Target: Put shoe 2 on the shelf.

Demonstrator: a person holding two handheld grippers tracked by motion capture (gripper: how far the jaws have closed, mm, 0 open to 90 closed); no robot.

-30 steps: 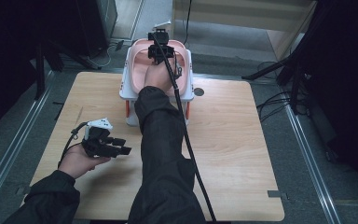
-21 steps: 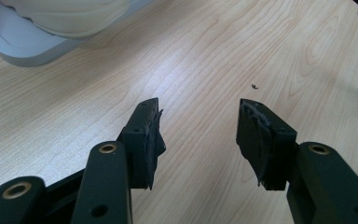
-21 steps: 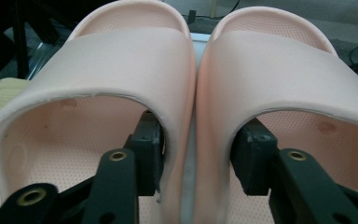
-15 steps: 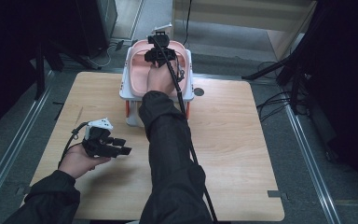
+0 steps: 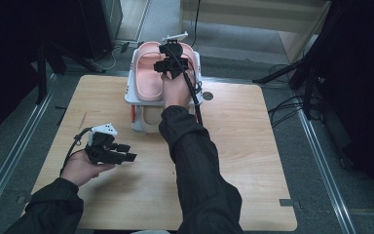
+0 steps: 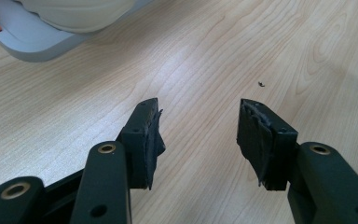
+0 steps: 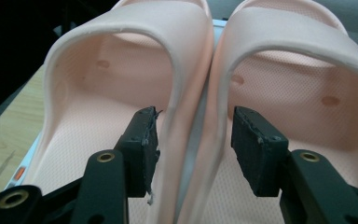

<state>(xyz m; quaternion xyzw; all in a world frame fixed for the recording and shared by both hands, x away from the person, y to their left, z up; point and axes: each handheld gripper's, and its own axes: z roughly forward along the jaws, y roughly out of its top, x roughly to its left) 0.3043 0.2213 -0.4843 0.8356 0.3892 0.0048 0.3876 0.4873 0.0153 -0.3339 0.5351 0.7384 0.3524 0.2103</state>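
Slippers first: in the high view, a pair of pink foam slide slippers [image 5: 156, 73] lies side by side on top of a white two-tier plastic rack [image 5: 135, 100] at the far edge of the light wooden table [image 5: 253, 161]. The right gripper [image 5: 171, 64], held by an outstretched arm in a dark sleeve, sits over the pair at their inner edges. The left gripper [image 5: 121, 155] rests low over the table's near left part, well apart from the rack, cradled in an upturned hand.

Left gripper view: its two black jaws stand wide apart above bare wood, holding nothing. A corner of the grey rack base and a pale shoe upon it [image 6: 74, 14] appear at the upper left.

Right gripper view: the jaws are spread, one inside the left slipper [image 7: 121, 93] and one inside the right slipper [image 7: 303, 98], so that the two adjoining inner walls lie between them. The pads are not pressed against either wall.
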